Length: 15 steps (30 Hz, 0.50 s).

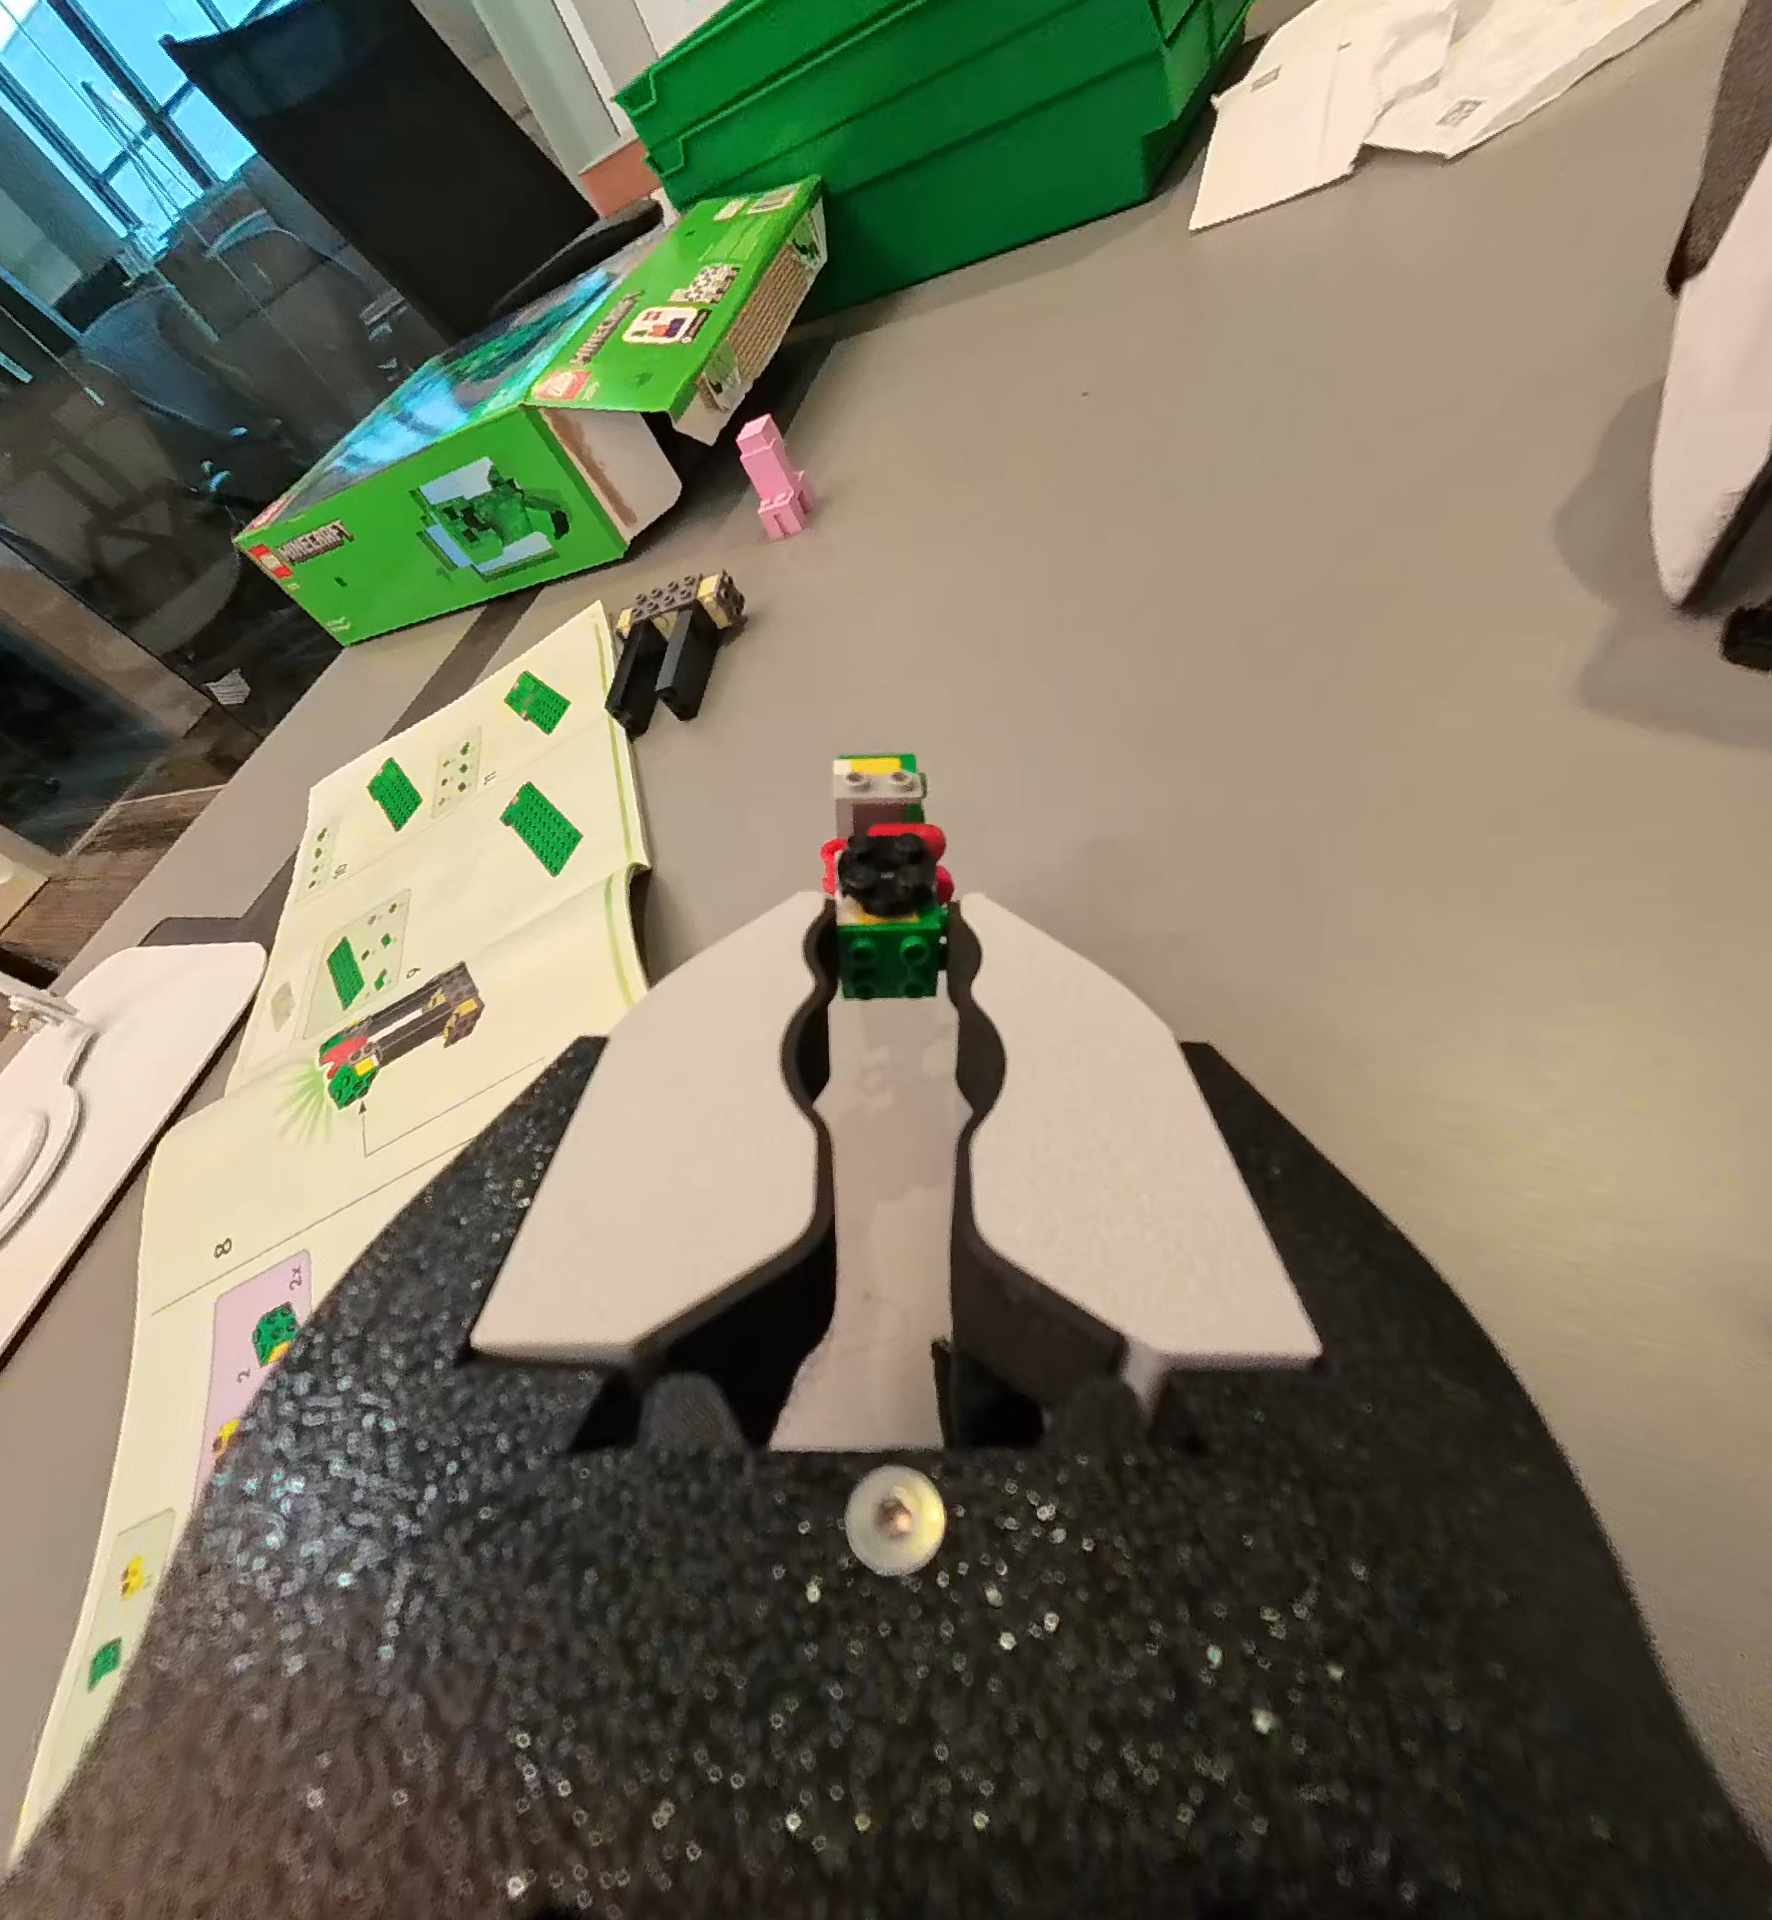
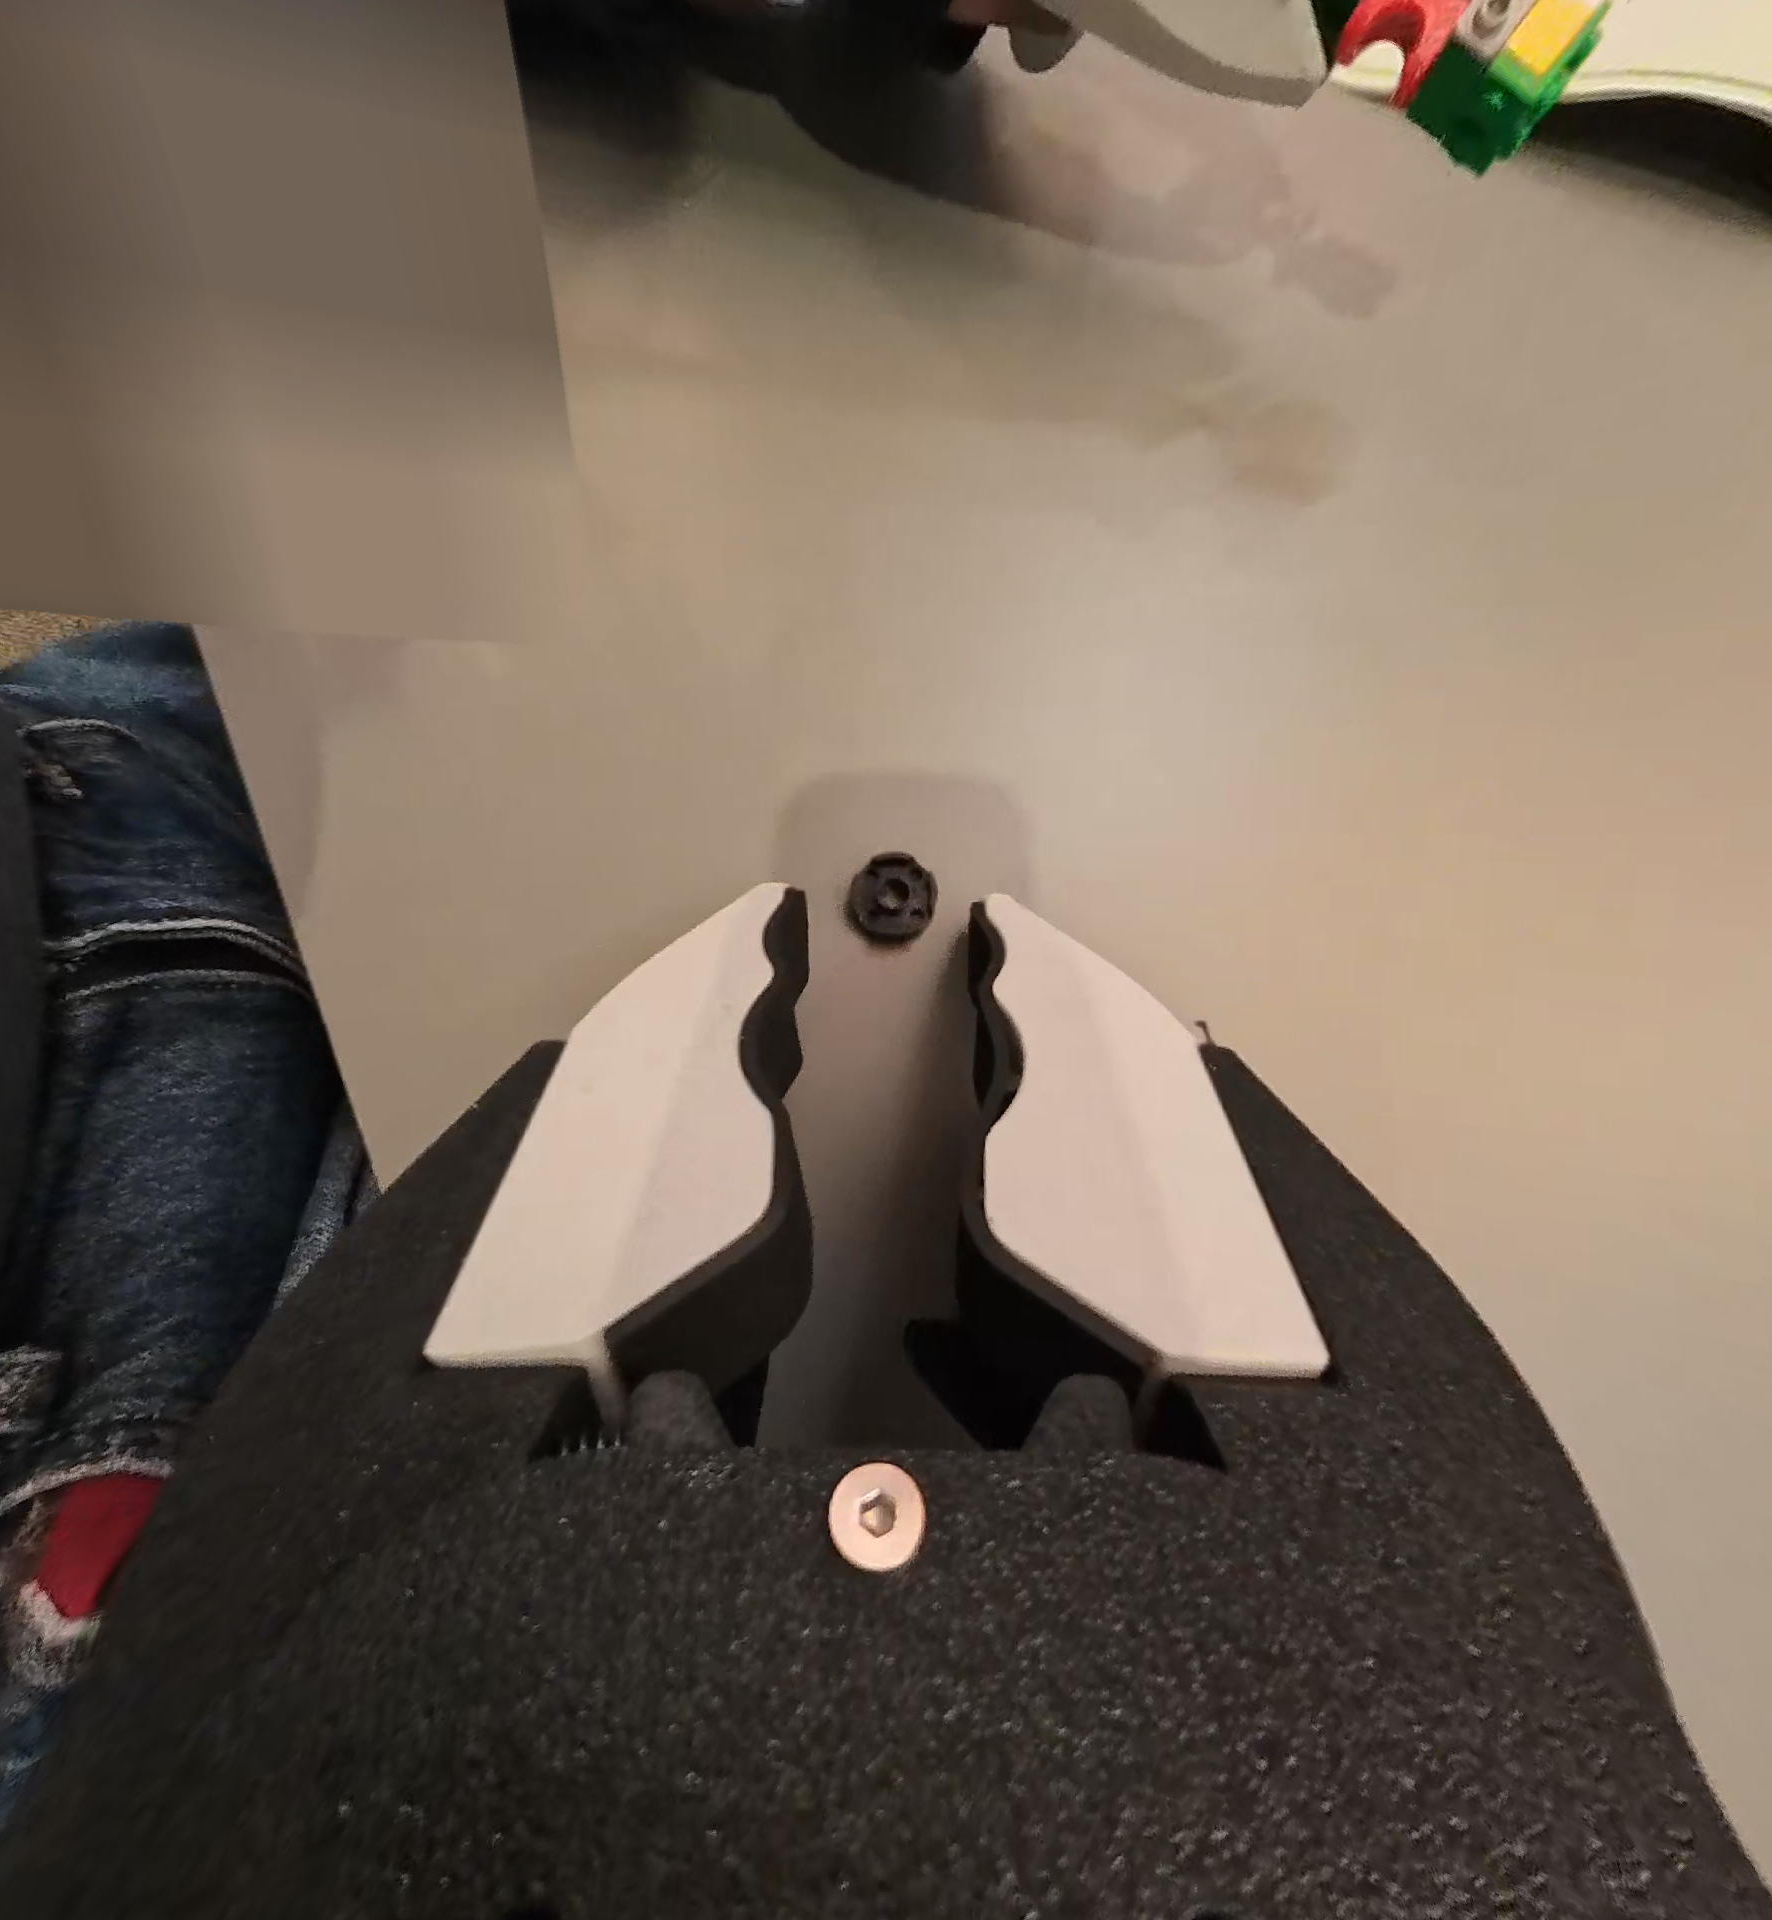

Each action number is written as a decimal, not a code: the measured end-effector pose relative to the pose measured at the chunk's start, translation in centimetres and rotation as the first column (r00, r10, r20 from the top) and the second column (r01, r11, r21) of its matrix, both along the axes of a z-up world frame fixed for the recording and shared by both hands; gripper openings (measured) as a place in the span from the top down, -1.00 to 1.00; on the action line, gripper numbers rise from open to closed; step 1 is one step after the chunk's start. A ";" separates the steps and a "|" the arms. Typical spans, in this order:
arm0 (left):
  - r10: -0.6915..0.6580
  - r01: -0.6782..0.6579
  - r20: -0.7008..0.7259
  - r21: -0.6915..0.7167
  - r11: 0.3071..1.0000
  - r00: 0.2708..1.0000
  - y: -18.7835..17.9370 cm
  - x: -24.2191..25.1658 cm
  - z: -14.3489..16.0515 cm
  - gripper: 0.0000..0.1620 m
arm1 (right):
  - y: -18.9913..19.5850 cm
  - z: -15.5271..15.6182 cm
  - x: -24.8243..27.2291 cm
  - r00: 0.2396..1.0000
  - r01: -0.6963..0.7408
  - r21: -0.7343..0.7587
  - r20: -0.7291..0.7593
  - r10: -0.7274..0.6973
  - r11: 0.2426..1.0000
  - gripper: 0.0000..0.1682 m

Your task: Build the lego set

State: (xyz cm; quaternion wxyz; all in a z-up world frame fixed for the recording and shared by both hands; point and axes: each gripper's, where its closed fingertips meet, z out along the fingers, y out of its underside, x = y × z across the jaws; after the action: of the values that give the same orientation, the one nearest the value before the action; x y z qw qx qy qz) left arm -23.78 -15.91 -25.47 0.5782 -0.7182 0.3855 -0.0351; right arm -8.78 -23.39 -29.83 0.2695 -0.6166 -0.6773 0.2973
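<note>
Lego assembly point(image 1: 887, 894), green, red and black, sits pinched between the tips of the left claw point(image 1: 890, 935) above the grey counter point(image 1: 1277, 831). The right claw point(image 2: 890, 920) hangs parted and empty, a small black round piece point(image 2: 892, 897) lying on the counter at its tips. Farther off lie the open instruction booklet point(image 1: 466, 852), a black-and-grey build point(image 1: 669, 644), a pink figure point(image 1: 773, 478) and the green box point(image 1: 466, 488).
</note>
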 end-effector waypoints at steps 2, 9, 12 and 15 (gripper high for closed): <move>-0.002 0.002 -0.008 0.000 1.000 1.000 0.0 0.1 -0.1 0.76 | -0.2 0.0 -0.3 1.000 -0.009 0.019 0.002 0.009 1.000 0.66; -0.011 0.011 -0.017 0.008 1.000 1.000 -0.2 0.2 -0.1 0.76 | 1.2 -0.3 -0.5 0.991 -0.059 0.080 0.128 0.048 0.995 0.81; -0.016 0.016 -0.027 0.013 1.000 1.000 -0.3 0.3 -0.2 0.76 | 3.2 -0.1 -0.7 0.981 -0.099 0.136 0.178 0.074 0.986 0.81; -0.063 0.057 -0.103 -0.058 0.997 0.993 -0.6 0.8 -1.6 0.76 | 5.6 0.9 -2.0 0.983 -0.121 0.182 0.160 0.092 0.976 0.81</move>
State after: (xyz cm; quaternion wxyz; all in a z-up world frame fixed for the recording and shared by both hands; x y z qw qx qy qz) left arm -22.99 -16.53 -27.11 0.5361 -0.7226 0.4356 -0.0254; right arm -10.74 -17.78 -28.96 0.2591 -0.5713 -0.7534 0.1975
